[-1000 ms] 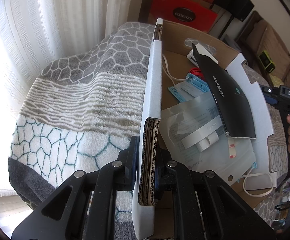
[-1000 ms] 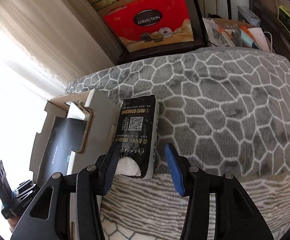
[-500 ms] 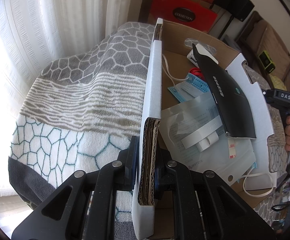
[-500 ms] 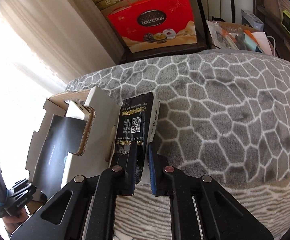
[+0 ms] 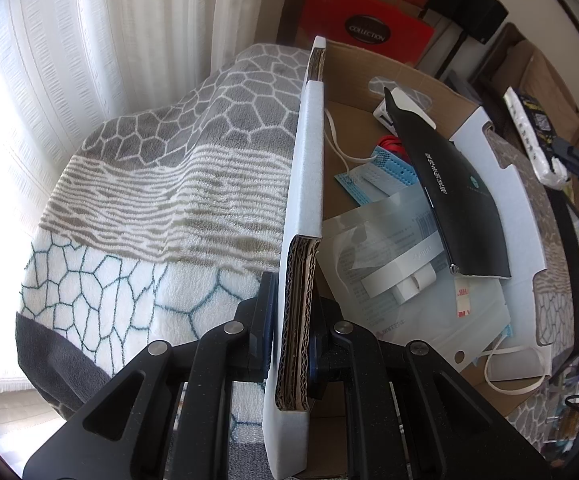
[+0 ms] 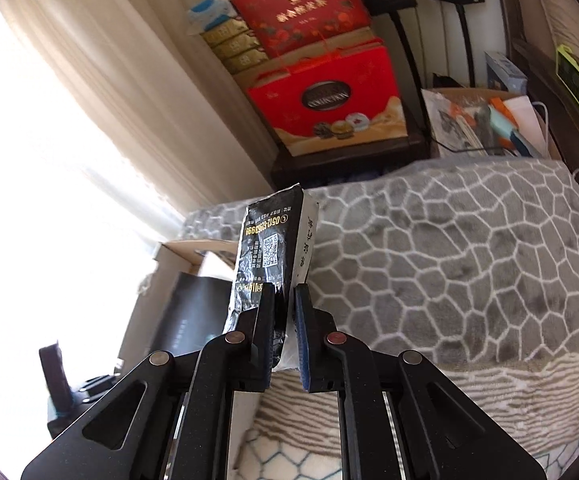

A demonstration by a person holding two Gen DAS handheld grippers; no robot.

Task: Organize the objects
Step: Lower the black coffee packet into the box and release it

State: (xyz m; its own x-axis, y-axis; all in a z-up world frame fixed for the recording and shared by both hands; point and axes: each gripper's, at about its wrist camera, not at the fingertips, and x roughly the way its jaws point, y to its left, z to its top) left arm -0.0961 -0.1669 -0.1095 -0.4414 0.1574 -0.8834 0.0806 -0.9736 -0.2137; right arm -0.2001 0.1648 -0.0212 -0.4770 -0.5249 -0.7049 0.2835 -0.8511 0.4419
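Note:
My left gripper (image 5: 291,340) is shut on the near wall of a cardboard box (image 5: 303,184) that stands on a patterned blanket. The box holds a black sleeve (image 5: 455,200), blue face masks (image 5: 381,172) and a clear plastic bag (image 5: 393,272). My right gripper (image 6: 285,336) is shut on a black tissue pack (image 6: 271,252) and holds it in the air above the blanket, to the right of the box (image 6: 177,264). In the left wrist view the pack (image 5: 531,136) hangs at the far right, beyond the box's right wall.
The grey and white honeycomb blanket (image 6: 449,272) covers the surface. Red gift boxes (image 6: 329,100) stand stacked on a dark stand behind. A box of small clutter (image 6: 481,120) is at the back right. Curtains (image 5: 89,60) hang to the left.
My right gripper closed on the tissue pack and lifted it off the blanket. My left gripper has kept its hold on the box wall.

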